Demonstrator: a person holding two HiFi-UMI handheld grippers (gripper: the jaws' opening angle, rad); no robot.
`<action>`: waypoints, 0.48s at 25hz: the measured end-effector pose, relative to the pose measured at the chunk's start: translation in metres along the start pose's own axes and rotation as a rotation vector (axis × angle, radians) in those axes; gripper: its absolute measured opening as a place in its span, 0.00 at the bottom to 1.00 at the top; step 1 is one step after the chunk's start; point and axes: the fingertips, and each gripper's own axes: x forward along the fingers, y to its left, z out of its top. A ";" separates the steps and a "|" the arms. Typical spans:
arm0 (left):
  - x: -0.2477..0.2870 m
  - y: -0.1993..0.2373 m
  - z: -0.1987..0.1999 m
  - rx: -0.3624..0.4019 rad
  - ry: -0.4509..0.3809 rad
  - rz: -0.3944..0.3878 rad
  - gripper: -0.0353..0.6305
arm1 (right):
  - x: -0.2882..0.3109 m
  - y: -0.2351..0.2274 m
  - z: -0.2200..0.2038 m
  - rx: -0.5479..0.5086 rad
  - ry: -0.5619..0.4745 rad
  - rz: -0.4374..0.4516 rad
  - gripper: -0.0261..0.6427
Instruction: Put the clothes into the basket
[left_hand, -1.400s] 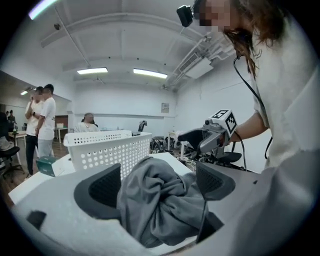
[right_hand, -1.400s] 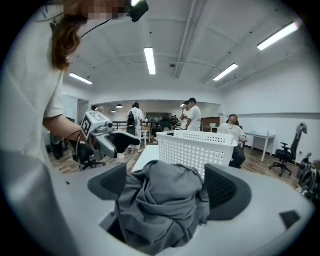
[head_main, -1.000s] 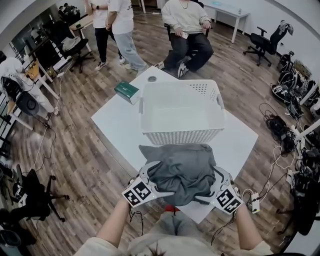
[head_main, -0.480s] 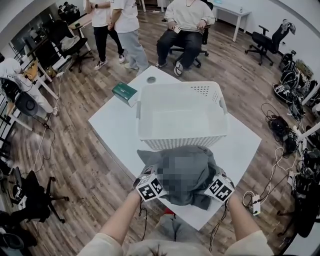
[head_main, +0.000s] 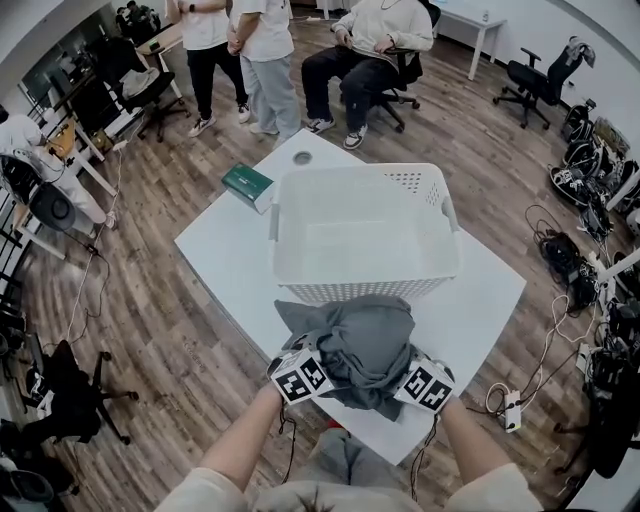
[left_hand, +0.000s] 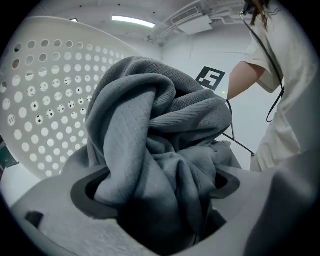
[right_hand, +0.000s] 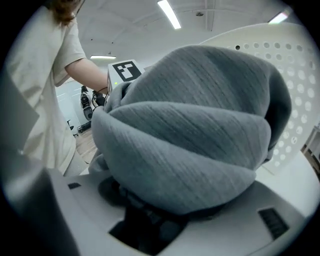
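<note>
A grey garment (head_main: 360, 340) lies bunched on the near part of the white table (head_main: 225, 245), just in front of the white perforated basket (head_main: 362, 284). My left gripper (head_main: 322, 368) is at the cloth's left side, and its jaws are filled with folds of the garment (left_hand: 150, 145) and closed on them. My right gripper (head_main: 402, 372) is at the cloth's right side. Its jaws are closing, and a thick roll of the garment (right_hand: 200, 135) sits between them and hides the pads. The basket wall (left_hand: 35, 100) stands close behind the cloth.
A green box (head_main: 247, 184) and a small round object (head_main: 302, 157) lie on the table's far left, beside the basket. Three people (head_main: 270, 60) stand or sit beyond the table. Office chairs and cables ring the wooden floor.
Both grippers have moved inward and forward, squeezing the garment into a tighter, taller bundle closer to the basket. The cloth no longer spreads over the table's near edge.
</note>
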 end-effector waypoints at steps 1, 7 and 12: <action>0.000 -0.001 0.000 -0.001 -0.003 -0.007 0.86 | 0.000 0.001 0.001 0.002 -0.007 -0.010 0.45; -0.004 -0.008 0.010 -0.023 -0.042 0.001 0.59 | -0.004 0.003 0.002 0.035 -0.022 -0.099 0.35; -0.012 -0.027 0.032 -0.018 -0.068 0.012 0.54 | -0.027 0.011 0.005 0.012 -0.029 -0.151 0.35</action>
